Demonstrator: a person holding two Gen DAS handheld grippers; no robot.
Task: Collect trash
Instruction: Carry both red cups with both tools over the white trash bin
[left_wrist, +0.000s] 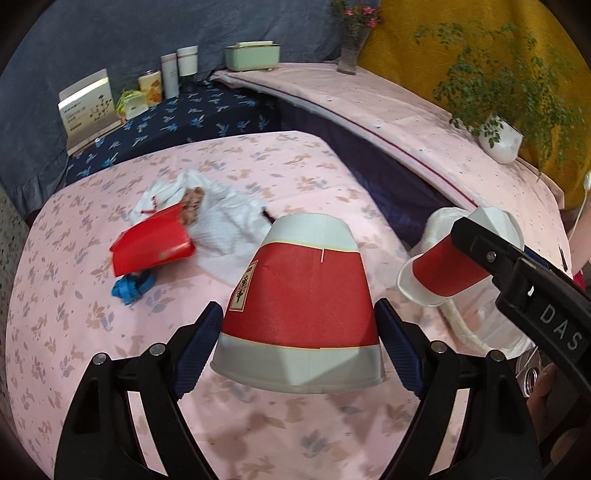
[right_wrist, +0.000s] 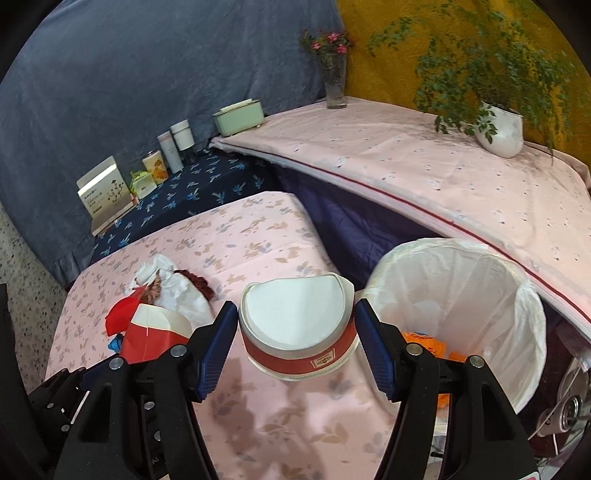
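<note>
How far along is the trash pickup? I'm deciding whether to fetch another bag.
Done: orange scraps already lie in the lined bin. In hand: each hand-held gripper, left and right, is shut on a red-and-white paper cup, neither yet over the bin. Left: the red box, white crumpled paper and blue scrap on the table.

Home-like room: cloth-draped tables (right_wrist: 258, 240), potted plant (right_wrist: 498, 129) (flower vase (right_wrist: 335, 85) too).

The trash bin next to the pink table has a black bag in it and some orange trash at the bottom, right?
Not quite. In the right wrist view the trash bin is lined with a white bag, not a black one. The rest holds: it stands beside the pink table, with orange trash at the bottom.
</note>
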